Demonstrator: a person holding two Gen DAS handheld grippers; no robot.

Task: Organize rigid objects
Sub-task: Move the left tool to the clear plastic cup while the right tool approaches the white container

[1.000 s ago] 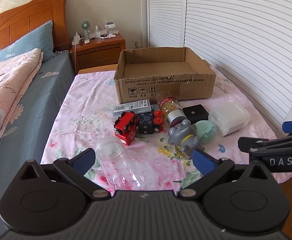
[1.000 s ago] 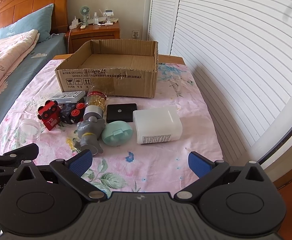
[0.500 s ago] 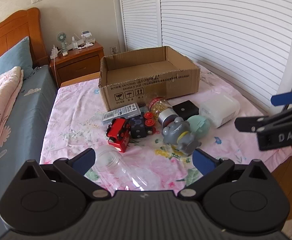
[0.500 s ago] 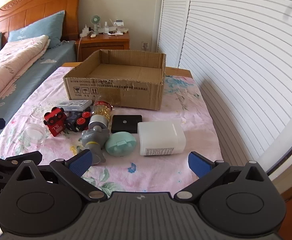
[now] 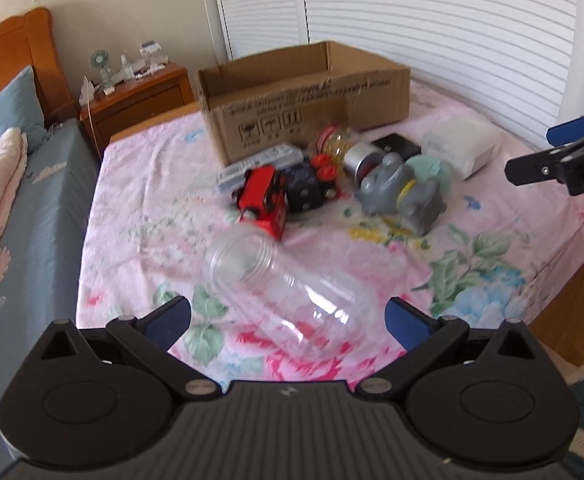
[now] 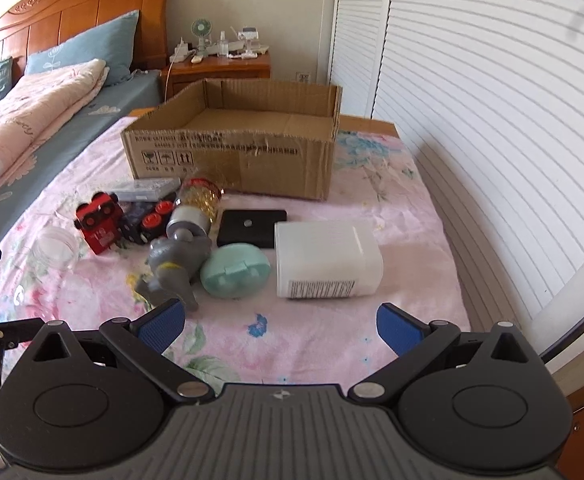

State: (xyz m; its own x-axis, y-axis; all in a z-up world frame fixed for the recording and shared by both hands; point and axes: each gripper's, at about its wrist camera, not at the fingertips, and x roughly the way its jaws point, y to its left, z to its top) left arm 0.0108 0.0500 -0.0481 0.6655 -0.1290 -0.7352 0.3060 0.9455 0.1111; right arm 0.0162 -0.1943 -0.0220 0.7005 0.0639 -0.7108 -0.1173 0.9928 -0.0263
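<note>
Claws both spread wide, holding nothing: left claw (image 5: 285,322) low over the clear plastic jar (image 5: 287,292), right claw (image 6: 277,326) hanging short of the white plastic container (image 6: 326,258). Jar lying on its side on the floral sheet (image 5: 492,256), open mouth turned toward the red toy train (image 5: 261,200), body already between the left claw's blue pads (image 5: 167,320). Best taken across the middle of the body, not at the threaded mouth; slick, thin wall likely to flex or roll, so close gently and squarely. Then lift clear of the train and carry to the cardboard box (image 6: 231,160), standing open and seemingly empty at the far side of the table. Remaining pieces clustered just before the box: gray toy figure (image 6: 175,260), mint green case (image 6: 235,270), black flat box (image 6: 251,226), yellow-filled bottle (image 6: 197,204). Soft cloth underneath, so little skidding. Bedroom setting: wooden bed (image 6: 71,20) alongside, nightstand (image 6: 219,66) beyond, white louvred doors (image 6: 492,100) on the right.
</note>
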